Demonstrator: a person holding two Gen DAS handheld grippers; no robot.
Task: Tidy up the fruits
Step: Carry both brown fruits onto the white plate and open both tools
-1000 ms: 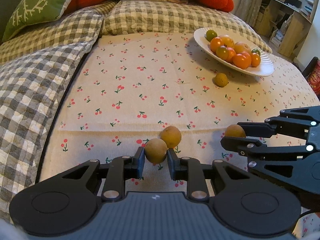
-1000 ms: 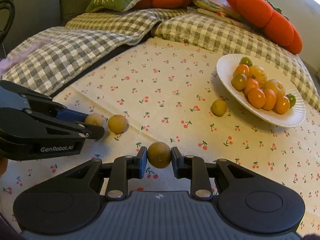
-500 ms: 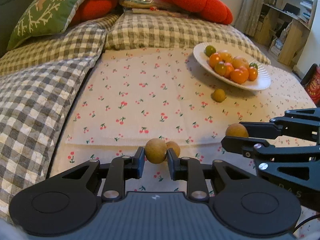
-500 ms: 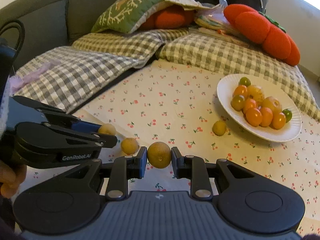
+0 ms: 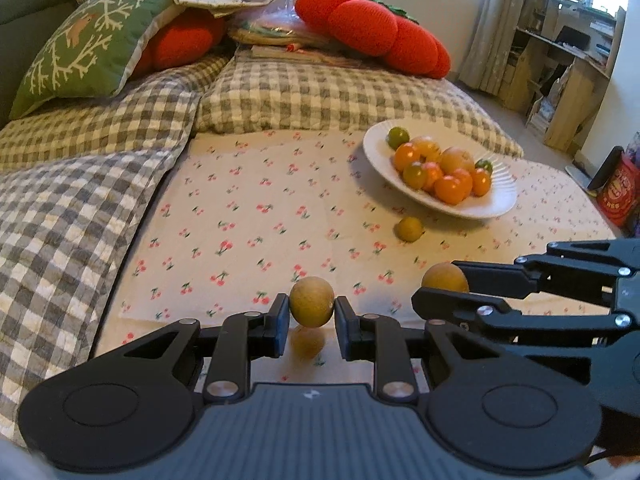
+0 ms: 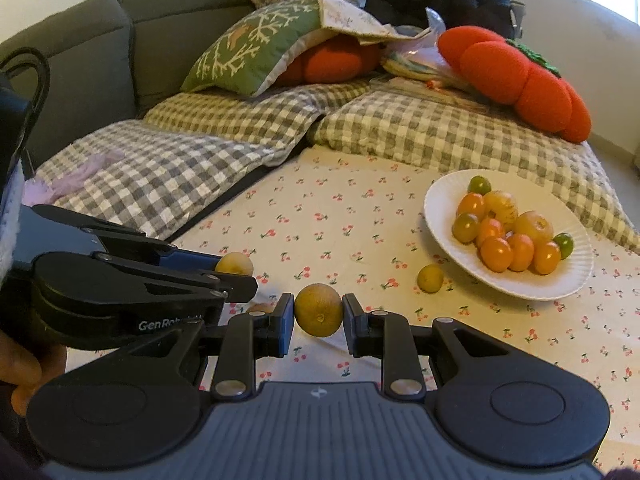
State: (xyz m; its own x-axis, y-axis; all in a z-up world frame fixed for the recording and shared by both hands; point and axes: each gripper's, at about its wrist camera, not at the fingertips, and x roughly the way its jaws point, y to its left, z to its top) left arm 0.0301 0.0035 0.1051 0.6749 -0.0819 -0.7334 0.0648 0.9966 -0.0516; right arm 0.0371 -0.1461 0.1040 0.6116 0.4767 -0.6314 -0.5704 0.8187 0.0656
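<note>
Both grippers grip fruit above a cherry-print cloth (image 5: 248, 208): the left gripper (image 5: 311, 322) clamps a brownish-yellow fruit (image 5: 311, 306) between its blue-padded fingers, lifted clear of the cloth, while the right gripper (image 6: 319, 320) clenches a second round yellow fruit (image 6: 319, 315) in the same way. Seen from the left wrist camera, the right gripper reaches in from the right side, level with the left and close beside it. A third loose fruit (image 5: 307, 343) lies on the cloth directly beneath the left gripper's load, blurred and partly hidden by the fingers. Farther ahead, a small yellow fruit (image 5: 409, 229) rests on the cloth just beside a white plate (image 5: 496, 204) heaped with orange, yellow and green fruits (image 5: 440, 172). Open cloth lies between the grippers and the plate, with only that small fruit lying near the plate's front rim. Grey checked quilts (image 5: 80, 208) border the cloth on the left and at the back, and a green embroidered cushion (image 5: 88, 52) and red pumpkin-shaped cushions (image 5: 372, 28) pile up behind them. Wooden shelving (image 5: 568, 76) stands at the far right by a curtained window.
</note>
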